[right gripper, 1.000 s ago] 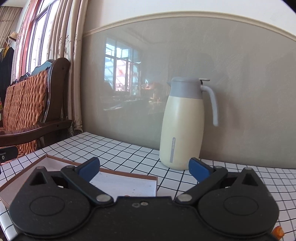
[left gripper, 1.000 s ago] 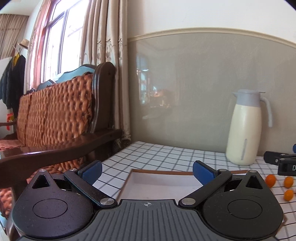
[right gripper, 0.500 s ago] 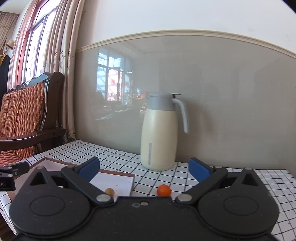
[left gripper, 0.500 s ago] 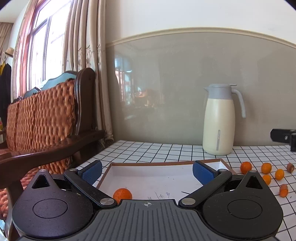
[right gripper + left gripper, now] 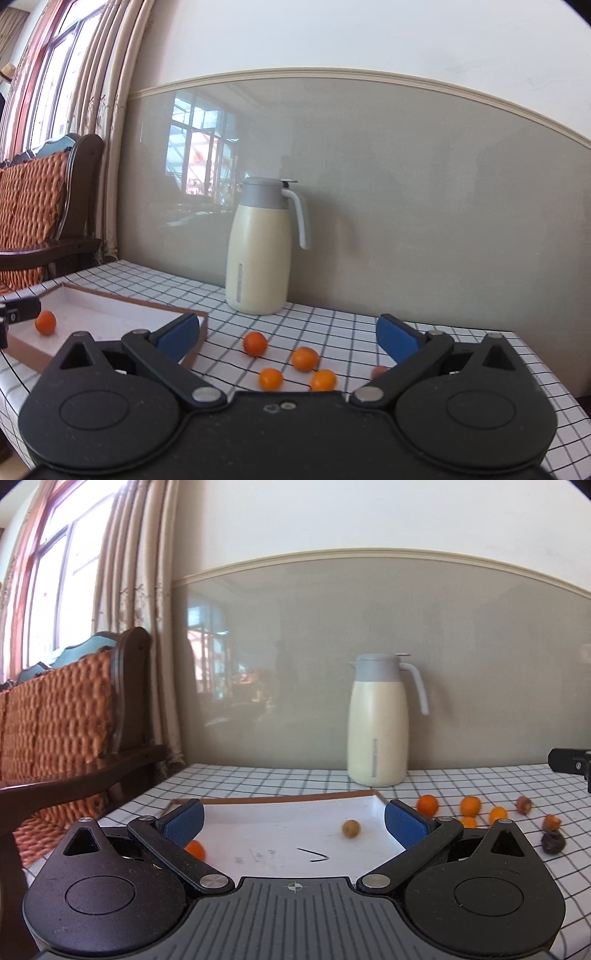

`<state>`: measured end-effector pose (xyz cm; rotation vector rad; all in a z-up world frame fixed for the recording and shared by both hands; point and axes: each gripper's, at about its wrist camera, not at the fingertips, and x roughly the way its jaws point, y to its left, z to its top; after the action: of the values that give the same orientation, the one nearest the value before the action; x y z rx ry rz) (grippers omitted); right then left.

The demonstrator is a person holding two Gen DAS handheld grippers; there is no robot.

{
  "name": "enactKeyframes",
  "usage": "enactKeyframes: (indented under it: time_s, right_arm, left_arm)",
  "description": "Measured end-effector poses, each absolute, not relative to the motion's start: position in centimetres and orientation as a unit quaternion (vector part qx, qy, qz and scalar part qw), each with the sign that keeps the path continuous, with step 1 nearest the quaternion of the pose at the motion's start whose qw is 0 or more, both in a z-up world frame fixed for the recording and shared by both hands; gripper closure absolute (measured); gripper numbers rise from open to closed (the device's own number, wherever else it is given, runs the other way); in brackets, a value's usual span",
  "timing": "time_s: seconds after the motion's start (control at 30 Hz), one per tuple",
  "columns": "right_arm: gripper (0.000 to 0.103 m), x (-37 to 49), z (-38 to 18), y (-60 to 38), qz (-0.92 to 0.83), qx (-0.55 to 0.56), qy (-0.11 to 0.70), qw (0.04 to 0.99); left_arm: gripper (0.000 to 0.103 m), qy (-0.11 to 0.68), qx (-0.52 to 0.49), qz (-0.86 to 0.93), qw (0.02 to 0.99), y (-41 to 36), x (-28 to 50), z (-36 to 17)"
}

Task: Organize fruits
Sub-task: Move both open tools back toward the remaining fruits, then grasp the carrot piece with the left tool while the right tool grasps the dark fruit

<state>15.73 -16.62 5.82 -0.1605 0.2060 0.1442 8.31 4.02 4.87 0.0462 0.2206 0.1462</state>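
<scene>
- Checked white cloth covered the bench (image 5: 369, 332), whose far edge met the grey wall panel; its right edge fell away just past the right tool's right finger.
- A shallow brown-rimmed tray (image 5: 280, 798) lay at the bench's left end, near the left edge beside a wooden sofa (image 5: 74, 716).
- Inside the tray sat one orange fruit (image 5: 195, 849) near the front left and one dull yellowish fruit (image 5: 351, 828) toward the right; the white floor between them was bare apart from pen marks.
- The left tool (image 5: 293, 821) hung above the tray's near side, blue pads spread wide, gripping nothing.
- The right tool (image 5: 288, 338) hovered over the loose fruit, its pads also spread wide and empty.
- Four loose orange fruits (image 5: 304, 358) lay in a cluster on the cloth just right of the tray's corner, apart from one another, with a reddish one (image 5: 378, 370) partly hidden by the right finger.
- From the left wrist view, three darker shrivelled fruits (image 5: 552, 843) lay farther right.
- A cream jug (image 5: 258, 251) stood upright against the wall, well behind the cluster, leaving open cloth between.
</scene>
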Motion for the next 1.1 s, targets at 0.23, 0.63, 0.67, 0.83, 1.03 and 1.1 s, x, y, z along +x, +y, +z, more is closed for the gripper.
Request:
enactKeyframes:
  time_s: [0.23, 0.63, 0.67, 0.83, 1.03, 1.1]
  right_arm:
    - [0.012, 14.8, 5.1, -19.8, 0.044, -0.088, 0.115, 0.989]
    - [0.02, 15.4, 2.5, -23.4, 0.017, -0.094, 0.165, 0.982]
    - [0.02, 15.6, 2.3, -23.6, 0.016, -0.094, 0.17, 0.981]
    - [0.028, 16.6, 0.9, -24.6, 0.013, -0.088, 0.195, 0.977]
    - [0.034, 18.1, -0.5, -25.3, 0.02, -0.077, 0.215, 0.973]
    - [0.038, 18.7, -0.9, -25.4, 0.025, -0.074, 0.227, 0.971]
  left_arm:
    - [0.0, 0.124, 0.028, 0.022, 0.992, 0.0, 9.5, 4.3]
    - [0.0, 0.137, 0.067, -0.046, 0.987, -7.7, 11.3, 2.8]
    - [0.0, 0.136, 0.068, -0.052, 0.987, -8.2, 11.5, 2.7]
    - [0.0, 0.152, 0.077, -0.071, 0.983, -10.8, 13.1, 1.6]
    - [0.001, 0.181, 0.078, -0.093, 0.976, -12.5, 14.8, 0.2]
    - [0.004, 0.192, 0.086, -0.094, 0.973, -13.1, 15.3, -0.2]
